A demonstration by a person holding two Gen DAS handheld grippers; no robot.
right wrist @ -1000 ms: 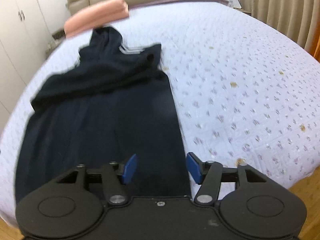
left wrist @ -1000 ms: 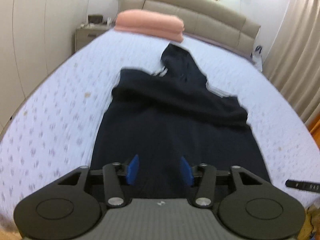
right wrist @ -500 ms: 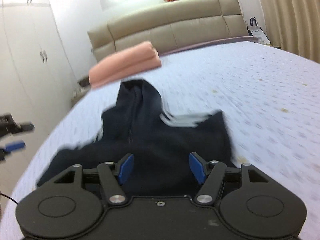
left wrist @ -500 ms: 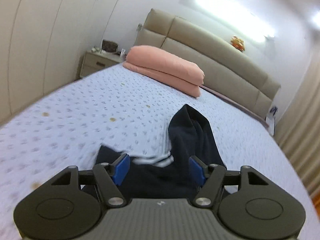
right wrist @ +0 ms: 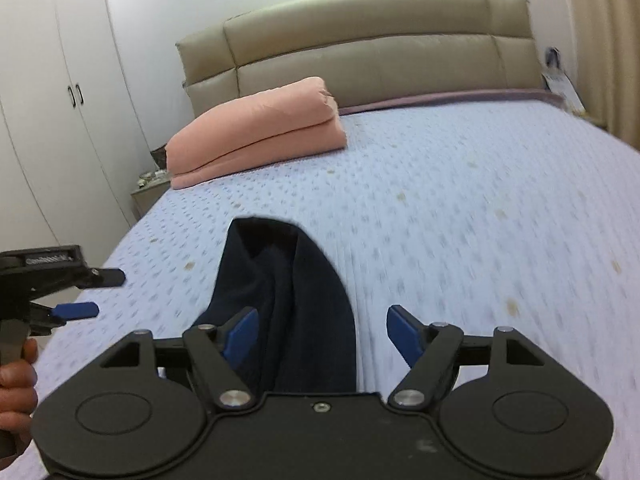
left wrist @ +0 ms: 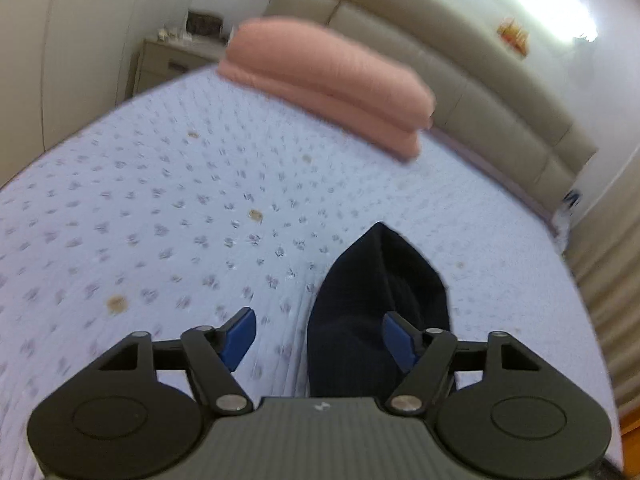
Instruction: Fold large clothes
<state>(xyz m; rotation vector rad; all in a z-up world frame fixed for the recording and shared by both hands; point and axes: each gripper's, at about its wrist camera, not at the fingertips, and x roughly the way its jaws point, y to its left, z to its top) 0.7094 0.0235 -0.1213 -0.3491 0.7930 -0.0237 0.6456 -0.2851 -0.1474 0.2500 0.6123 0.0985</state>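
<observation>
Left to right. Left gripper (left wrist: 320, 334): jaws spread wide and released, gripping nothing; its left pad (left wrist: 239, 334) hangs over bare bedspread (left wrist: 160, 200), while its right pad (left wrist: 398, 338) shows against the dark hood (left wrist: 380, 280), and contact there cannot be told. The gripper also appears at the left edge of the right wrist view (right wrist: 76, 292), held in a hand (right wrist: 16, 380), apart from the cloth. Garment: only the pointed hood of the dark garment is visible, lying flat on the bed between the two grippers with its tip toward the headboard (right wrist: 360, 52); the body lies below both cameras, out of view. The hood is probably laid out straight so that it can be turned back over the body as one fold. Right gripper (right wrist: 322, 334): jaws likewise wide and released, empty; its left pad (right wrist: 242, 330) shows against the hood, its right pad (right wrist: 404, 336) over bedspread, so the two grippers straddle the hood's opposite edges, seemingly lining up to pinch them together. Beyond, a folded pink blanket (right wrist: 256, 136) rests near the headboard, well apart from the garment.
</observation>
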